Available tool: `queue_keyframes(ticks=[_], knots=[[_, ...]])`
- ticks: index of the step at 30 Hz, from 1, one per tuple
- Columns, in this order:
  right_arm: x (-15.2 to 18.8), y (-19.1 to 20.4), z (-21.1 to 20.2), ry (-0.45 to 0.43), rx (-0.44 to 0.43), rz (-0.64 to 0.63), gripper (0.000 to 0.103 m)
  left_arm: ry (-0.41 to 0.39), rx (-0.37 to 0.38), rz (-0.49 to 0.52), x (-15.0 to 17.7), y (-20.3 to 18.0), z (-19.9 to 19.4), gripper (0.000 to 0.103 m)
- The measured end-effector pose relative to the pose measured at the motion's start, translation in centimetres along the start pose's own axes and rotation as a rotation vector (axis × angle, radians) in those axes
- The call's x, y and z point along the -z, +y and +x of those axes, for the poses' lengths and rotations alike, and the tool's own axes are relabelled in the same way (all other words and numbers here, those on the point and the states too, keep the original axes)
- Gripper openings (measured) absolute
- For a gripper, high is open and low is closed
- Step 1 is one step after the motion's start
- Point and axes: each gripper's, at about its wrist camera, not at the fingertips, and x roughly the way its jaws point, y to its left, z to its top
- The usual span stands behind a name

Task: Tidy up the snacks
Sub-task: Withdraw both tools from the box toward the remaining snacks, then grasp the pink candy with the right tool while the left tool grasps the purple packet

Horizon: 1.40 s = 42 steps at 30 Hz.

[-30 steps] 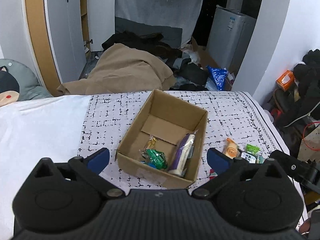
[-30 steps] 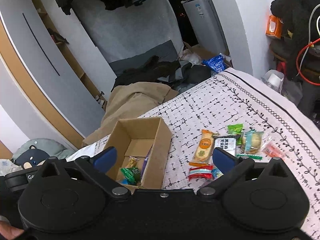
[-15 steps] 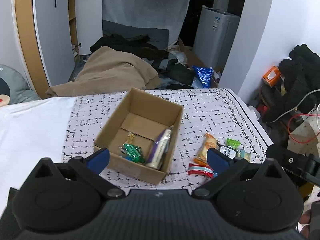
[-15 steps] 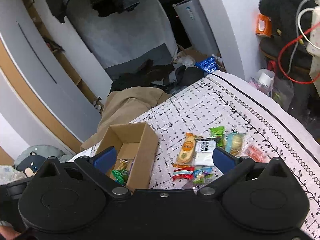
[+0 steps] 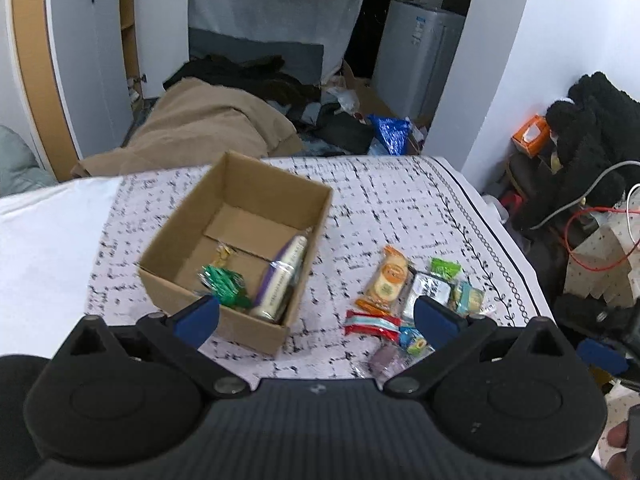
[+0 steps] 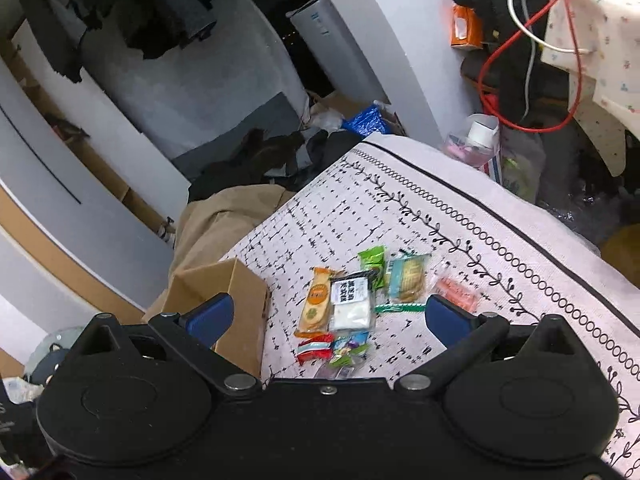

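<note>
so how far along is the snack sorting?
Partly done. The cardboard box already holds a green packet, a purple-and-white packet and a small gold one. Nothing is in hand: both the left tongs and right tongs are open and empty. The loose snack pile on the cloth remains.

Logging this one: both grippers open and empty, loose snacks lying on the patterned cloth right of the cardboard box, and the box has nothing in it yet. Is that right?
Not quite. The open brown cardboard box already holds snacks: a green foil packet and a long purple-and-white wrapped bar, as the left wrist view shows. The rest stands: left gripper and right gripper are open and empty, loose snacks on the cloth.
</note>
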Motion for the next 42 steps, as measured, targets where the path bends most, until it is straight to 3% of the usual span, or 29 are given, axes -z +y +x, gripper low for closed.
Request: queue_keyframes(ticks=[13, 26, 32, 42], knots=[[-0.2, -4.7, 2.4, 0.027, 0.127, 0.113, 0.103, 0.075, 0.051, 0.009, 1.4, -1.5, 3.6, 0.103], [-0.1, -7.4, 5.5, 0.057, 0.159, 0.189, 0.098, 0.139, 0.108, 0.052, 3.1, -2.9, 7.9, 0.101], [-0.1, -7.5, 7.6, 0.098, 0.190, 0.131, 0.096, 0.164, 0.125, 0.066, 3.9, -3.8, 10.1, 0.098], [-0.2, -7.1, 10.6, 0.167, 0.228, -0.013, 0.089, 0.242, 0.120, 0.108, 5.4, -4.9, 14.1, 0.081]])
